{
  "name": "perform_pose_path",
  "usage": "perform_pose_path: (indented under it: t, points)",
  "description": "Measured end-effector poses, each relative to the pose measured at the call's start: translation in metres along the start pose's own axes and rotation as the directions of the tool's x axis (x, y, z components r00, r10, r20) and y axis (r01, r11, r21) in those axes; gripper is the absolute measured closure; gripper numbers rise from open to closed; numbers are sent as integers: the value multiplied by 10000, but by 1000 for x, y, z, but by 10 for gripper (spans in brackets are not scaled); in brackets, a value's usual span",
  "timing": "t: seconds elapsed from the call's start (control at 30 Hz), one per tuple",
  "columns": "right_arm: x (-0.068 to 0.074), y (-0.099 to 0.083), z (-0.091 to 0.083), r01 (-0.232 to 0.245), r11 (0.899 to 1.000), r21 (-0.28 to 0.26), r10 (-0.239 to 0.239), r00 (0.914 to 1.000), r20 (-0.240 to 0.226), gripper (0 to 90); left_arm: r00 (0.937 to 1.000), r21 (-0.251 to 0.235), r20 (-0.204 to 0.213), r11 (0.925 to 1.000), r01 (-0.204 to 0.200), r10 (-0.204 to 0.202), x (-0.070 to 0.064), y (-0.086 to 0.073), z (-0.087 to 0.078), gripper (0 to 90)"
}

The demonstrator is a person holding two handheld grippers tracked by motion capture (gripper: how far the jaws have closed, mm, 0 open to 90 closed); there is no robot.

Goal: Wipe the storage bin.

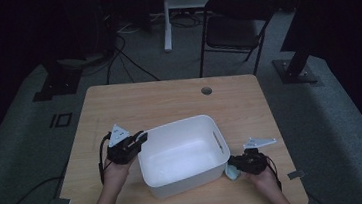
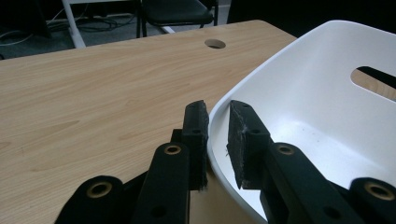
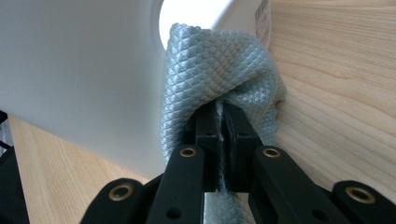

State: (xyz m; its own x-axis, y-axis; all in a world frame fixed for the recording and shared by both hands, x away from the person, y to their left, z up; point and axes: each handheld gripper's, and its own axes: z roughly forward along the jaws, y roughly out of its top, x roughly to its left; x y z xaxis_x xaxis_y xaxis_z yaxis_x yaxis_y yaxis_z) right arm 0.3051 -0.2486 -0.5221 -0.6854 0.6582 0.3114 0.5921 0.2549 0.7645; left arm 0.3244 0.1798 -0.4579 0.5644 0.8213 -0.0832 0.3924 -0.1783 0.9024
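Observation:
A white plastic tub point(image 1: 181, 122) stands in the middle of the wooden table point(image 1: 159, 101). My left gripper point(image 1: 139, 137) is at the tub's left rim. In the left gripper view the gripper point(image 2: 218, 109) has one jaw outside and one inside the tub point(image 2: 317, 70), closed on the rim. My right gripper point(image 1: 234, 166) is at the tub's near right corner, shut on a pale blue textured cloth point(image 1: 233, 174). In the right gripper view the gripper point(image 3: 223, 112) pinches a fold of the cloth point(image 3: 215, 65), which presses against the tub's outer wall point(image 3: 84, 70).
A round cable hole point(image 1: 206, 90) lies in the table's far side. Behind the table are a black folding chair point(image 1: 234, 26), a white desk leg point(image 1: 166, 28) and cables on the grey floor. The tub's right wall has a handle slot point(image 2: 373, 77).

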Motion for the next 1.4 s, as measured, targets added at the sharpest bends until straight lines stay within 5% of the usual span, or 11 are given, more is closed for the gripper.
perform_pose_path:
  t: [0.23, 0.47, 0.57, 0.7, 1.0, 1.17, 1.4]
  points:
    - [2, 20, -10, 251, 9976, -642, -250, 9997, 28, 860, 10000, -29, 1, 10000, -30, 30, -1, 0, 1, 781]
    - [-7, 15, 8, -66, 9998, -211, 68, 9999, 118, 861, 10000, -53, -17, 10000, -4, 4, -1, 0, 1, 781]
    - [-7, 19, 9, 146, 9999, -46, -145, 9996, 249, 861, 10000, -44, 37, 10000, -41, 42, -1, 0, 1, 781]
    - [-6, 33, 5, 417, 9986, -311, -403, 9982, 436, 861, 10000, -36, 42, 10000, -49, 49, -2, 0, 2, 781]
    - [-17, 28, 20, -18, 10000, 3, 18, 9997, 239, 861, 10000, -49, 36, 10000, -43, 43, -2, 0, 2, 781]
    - [-15, 44, 8, 133, 9983, -571, -127, 9999, 109, 861, 10000, -42, 45, 10000, -48, 48, -2, 0, 2, 781]
    - [-18, 41, 22, 121, 9999, -83, -118, 9993, 347, 861, 10000, -72, -14, 10000, 15, -15, -3, 0, 2, 781]
